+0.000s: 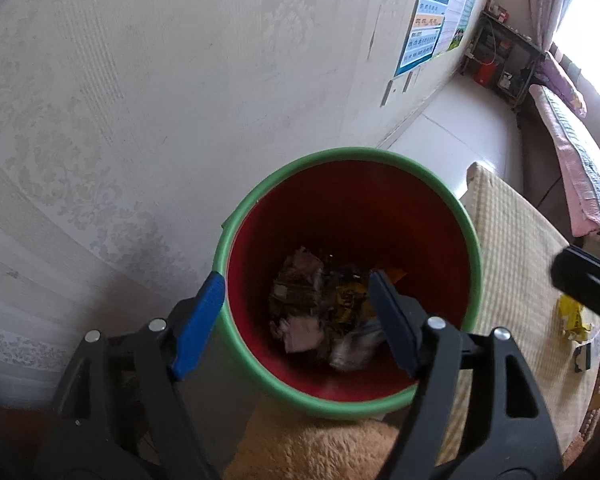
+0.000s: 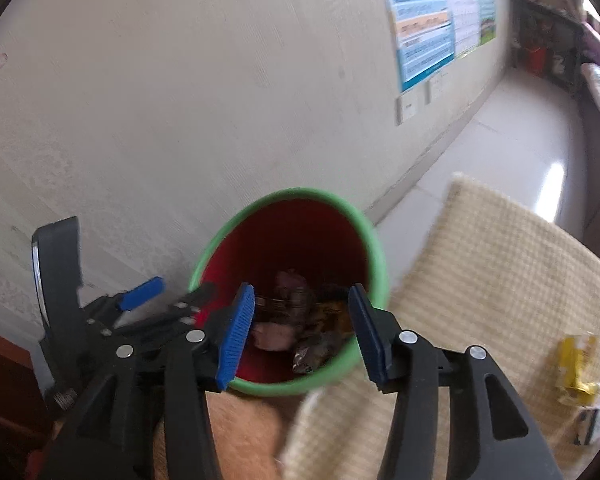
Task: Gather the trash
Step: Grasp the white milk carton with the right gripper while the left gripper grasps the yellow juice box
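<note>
A red bin with a green rim stands by the wall and holds crumpled wrappers and paper. My left gripper is open and empty above the bin mouth, one finger outside the left rim. In the right wrist view my right gripper is open and empty over the same bin, with the trash between its fingers. The left gripper shows at the left of that view. A yellow wrapper lies on the beige cloth, also seen in the left wrist view.
A beige checked cloth covers the surface right of the bin. A small box lies by the yellow wrapper. A patterned wall with posters is behind. A white tiled floor, shelf and bed are far right.
</note>
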`<state>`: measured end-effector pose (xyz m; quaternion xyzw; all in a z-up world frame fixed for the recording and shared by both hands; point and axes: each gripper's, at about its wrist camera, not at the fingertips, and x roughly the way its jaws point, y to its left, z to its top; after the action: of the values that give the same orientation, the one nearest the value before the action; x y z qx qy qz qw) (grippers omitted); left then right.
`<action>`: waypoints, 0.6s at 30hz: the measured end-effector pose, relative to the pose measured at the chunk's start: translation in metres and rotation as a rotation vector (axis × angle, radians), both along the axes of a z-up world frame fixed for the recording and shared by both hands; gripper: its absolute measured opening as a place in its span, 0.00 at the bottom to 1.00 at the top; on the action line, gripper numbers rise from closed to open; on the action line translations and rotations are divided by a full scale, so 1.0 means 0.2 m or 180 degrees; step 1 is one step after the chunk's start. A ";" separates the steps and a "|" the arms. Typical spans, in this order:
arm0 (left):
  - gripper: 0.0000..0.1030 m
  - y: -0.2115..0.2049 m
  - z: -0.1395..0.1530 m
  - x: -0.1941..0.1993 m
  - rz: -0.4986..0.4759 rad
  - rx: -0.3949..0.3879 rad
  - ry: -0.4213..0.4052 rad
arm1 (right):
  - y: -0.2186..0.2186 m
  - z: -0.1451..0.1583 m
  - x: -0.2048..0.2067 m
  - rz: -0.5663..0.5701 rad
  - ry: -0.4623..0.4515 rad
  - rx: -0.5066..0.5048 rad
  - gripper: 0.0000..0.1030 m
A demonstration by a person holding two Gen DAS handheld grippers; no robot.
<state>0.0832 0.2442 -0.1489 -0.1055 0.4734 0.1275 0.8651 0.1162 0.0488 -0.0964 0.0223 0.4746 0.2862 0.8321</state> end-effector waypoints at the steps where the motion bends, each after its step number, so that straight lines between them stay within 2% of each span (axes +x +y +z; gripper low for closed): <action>1: 0.70 -0.01 0.01 -0.02 -0.0013 0.0009 -0.0023 | -0.09 0.00 -0.02 -0.0111 -0.0061 -0.0066 0.50; 5: 0.70 -0.06 0.03 -0.07 -0.0041 0.0076 -0.0064 | -0.56 -0.06 -0.08 -0.0870 -0.0090 -0.0331 0.54; 8: 0.70 -0.14 0.05 -0.08 -0.0089 0.0039 -0.0097 | -1.01 -0.15 -0.14 -0.1698 -0.0007 -0.0590 0.57; 10: 0.70 -0.24 0.06 -0.08 -0.0187 0.0002 -0.0104 | -1.31 -0.23 -0.15 -0.2271 0.0222 -0.0699 0.62; 12: 0.70 -0.34 0.06 -0.08 -0.0323 -0.0021 -0.0104 | -1.53 -0.31 -0.15 -0.2693 0.0491 -0.0614 0.62; 14: 0.70 -0.46 0.07 -0.06 -0.0485 -0.0036 -0.0098 | -1.69 -0.38 -0.15 -0.3006 0.0645 -0.0605 0.63; 18: 0.70 -0.68 0.10 -0.06 -0.0760 -0.0171 -0.0112 | -1.80 -0.50 -0.08 -0.3177 0.0877 -0.0570 0.66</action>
<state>0.0703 0.1072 -0.1282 -0.0738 0.4706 0.0089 0.8792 0.1008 -0.3106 -0.1967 0.2120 0.5338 -0.1923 0.7957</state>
